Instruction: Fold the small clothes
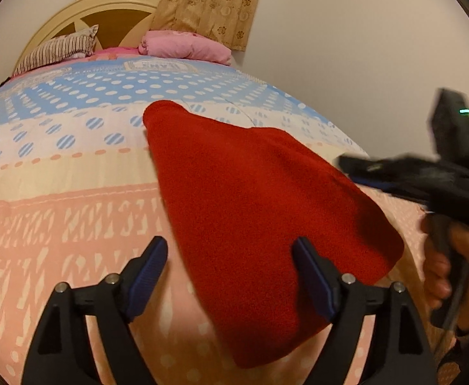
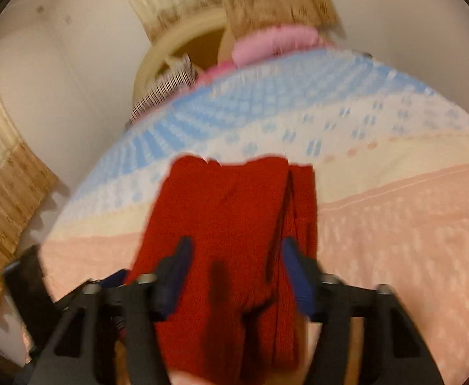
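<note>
A red knitted garment (image 1: 250, 199) lies flat and folded on the bed, running from the middle of the cover towards me. My left gripper (image 1: 229, 247) stands wide open over its near end; the right finger is over the cloth, the left finger over the bedcover, and neither pad presses. In the right wrist view the red garment (image 2: 234, 211) shows a folded layer along its right side. My right gripper (image 2: 237, 247) is open above it, jaws apart and the cloth lying loose below. In the left wrist view a hand holds the blurred right gripper (image 1: 356, 166) at the garment's right edge.
The bedcover (image 1: 74, 192) has pink, cream and blue dotted bands. At the head of the bed are a striped pillow (image 1: 58, 51), a folded pink blanket (image 1: 186, 46) and a cream headboard (image 1: 74, 16). A beige curtain (image 1: 202, 0) hangs behind. A bare wall (image 1: 362, 48) is on the right.
</note>
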A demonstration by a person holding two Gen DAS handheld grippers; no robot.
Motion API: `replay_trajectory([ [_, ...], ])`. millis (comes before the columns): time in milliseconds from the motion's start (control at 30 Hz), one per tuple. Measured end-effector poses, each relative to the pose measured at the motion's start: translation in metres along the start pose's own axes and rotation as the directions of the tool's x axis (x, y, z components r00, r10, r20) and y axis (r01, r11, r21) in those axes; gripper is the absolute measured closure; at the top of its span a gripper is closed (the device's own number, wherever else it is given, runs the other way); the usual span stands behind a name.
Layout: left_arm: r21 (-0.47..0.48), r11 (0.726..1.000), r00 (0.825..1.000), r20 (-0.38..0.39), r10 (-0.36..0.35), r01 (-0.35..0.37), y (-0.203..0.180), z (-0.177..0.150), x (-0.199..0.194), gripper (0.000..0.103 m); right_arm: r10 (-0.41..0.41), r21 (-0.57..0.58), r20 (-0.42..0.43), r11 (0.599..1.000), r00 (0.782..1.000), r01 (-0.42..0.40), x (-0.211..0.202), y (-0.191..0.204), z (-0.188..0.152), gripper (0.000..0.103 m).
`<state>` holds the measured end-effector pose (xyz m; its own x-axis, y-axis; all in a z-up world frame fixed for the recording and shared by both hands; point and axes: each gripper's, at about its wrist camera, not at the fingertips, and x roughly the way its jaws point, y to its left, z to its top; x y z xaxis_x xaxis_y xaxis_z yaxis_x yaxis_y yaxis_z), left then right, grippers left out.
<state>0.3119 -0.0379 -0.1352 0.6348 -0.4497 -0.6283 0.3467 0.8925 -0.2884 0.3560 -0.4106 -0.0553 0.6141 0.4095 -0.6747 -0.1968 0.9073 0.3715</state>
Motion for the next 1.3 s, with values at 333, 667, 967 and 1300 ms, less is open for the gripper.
replay_trajectory([
  [333, -0.004, 0.999, 0.999, -0.032, -0.039, 0.039, -0.004, -0.004, 0.003, 0.008, -0.059, -0.088, 0.028, 0.994, 0.998, 0.061, -0.007, -0.001, 0.0, 0.097],
  [667, 0.017, 0.999, 0.994, -0.1, -0.039, 0.041, -0.011, -0.009, 0.011, 0.006, -0.045, 0.005, 0.008, 0.999, 0.999, 0.045, 0.001, -0.023, -0.007, 0.091],
  [967, 0.001, 0.999, 0.993, -0.111, -0.034, 0.035, -0.01, -0.011, 0.012, 0.006, 0.075, -0.113, 0.09, 0.991, 0.993, -0.064, -0.067, 0.022, -0.038, 0.058],
  [1300, -0.078, 0.996, 0.998, -0.05, -0.035, 0.031, 0.006, -0.008, 0.002, 0.0, -0.003, -0.084, -0.107, 0.996, 0.994, -0.006, -0.026, -0.005, -0.065, 0.064],
])
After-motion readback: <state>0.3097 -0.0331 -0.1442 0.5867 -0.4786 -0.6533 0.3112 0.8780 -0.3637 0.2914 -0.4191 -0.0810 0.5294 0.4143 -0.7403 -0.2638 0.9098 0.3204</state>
